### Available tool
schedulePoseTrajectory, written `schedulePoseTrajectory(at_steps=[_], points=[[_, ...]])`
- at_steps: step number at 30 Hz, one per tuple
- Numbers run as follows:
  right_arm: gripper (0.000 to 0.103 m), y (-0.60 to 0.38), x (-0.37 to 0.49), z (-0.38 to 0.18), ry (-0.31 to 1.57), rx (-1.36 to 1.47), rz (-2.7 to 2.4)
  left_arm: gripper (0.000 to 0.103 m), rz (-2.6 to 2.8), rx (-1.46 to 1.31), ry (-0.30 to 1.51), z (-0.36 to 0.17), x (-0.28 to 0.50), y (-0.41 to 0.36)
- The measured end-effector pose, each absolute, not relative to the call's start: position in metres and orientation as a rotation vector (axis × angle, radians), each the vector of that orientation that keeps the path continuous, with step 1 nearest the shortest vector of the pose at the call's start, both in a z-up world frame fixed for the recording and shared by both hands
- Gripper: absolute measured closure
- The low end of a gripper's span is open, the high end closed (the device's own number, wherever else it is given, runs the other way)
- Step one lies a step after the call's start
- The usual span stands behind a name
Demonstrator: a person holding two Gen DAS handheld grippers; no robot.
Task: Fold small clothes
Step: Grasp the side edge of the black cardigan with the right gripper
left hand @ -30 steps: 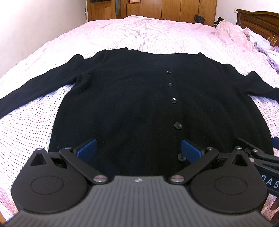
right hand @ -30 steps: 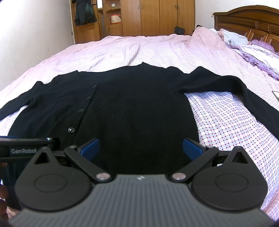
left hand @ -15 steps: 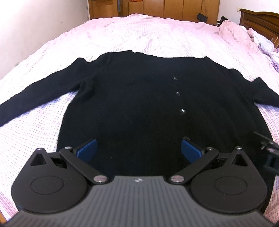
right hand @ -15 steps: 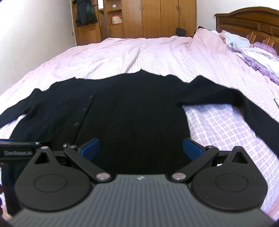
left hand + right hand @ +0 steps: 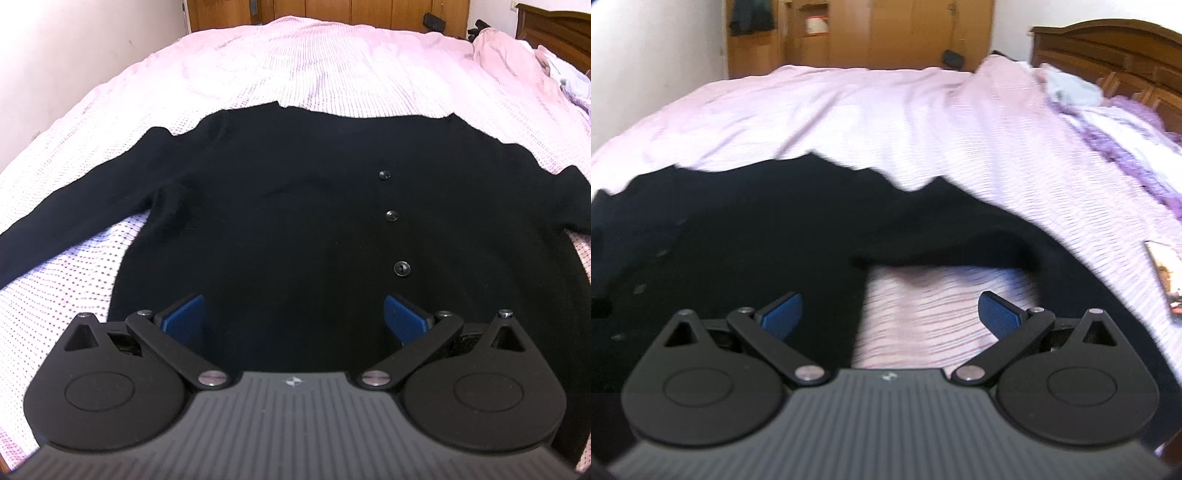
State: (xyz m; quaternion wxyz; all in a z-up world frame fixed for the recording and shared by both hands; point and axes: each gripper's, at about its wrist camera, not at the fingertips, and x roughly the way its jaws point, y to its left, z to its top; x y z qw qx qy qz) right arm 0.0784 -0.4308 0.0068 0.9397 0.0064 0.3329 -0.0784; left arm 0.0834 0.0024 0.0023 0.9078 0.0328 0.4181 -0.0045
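Observation:
A black buttoned cardigan (image 5: 280, 221) lies spread flat on a pink checked bedspread (image 5: 332, 74), sleeves out to both sides. My left gripper (image 5: 295, 317) is open and empty, over the lower body of the cardigan, left of the button row (image 5: 391, 216). My right gripper (image 5: 890, 314) is open and empty, over the cardigan's right side edge, below the right sleeve (image 5: 960, 236); bedspread (image 5: 923, 310) shows between its blue pads. The right wrist view is motion-blurred.
A wooden wardrobe (image 5: 868, 33) stands beyond the bed's far end. A dark wooden headboard (image 5: 1115, 48) and a heap of purple and white clothes (image 5: 1115, 122) are at the right. A flat printed card (image 5: 1167, 280) lies on the bedspread at the right edge.
Both grippers moved: the left shifted so the cardigan sits lower and nearer the centre; the right swung right, from over the cardigan's body to its right edge. Both stayed open.

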Motion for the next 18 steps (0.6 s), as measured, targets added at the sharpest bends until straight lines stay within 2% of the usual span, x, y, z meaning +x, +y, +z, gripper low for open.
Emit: schedulePoseTrajectory(at_steps=[8, 18], points=[[0.0, -0.491, 0.09, 0.014, 0.657, -0.029, -0.227, 0.0, 0.013, 0.074, 0.887, -0.012, 0.092, -0.007], [0.0, -0.528, 0.133, -0.03, 0.791, -0.021, -0.255, 0.0, 0.033, 0.072, 0.906, -0.021, 0.094, -0.005]])
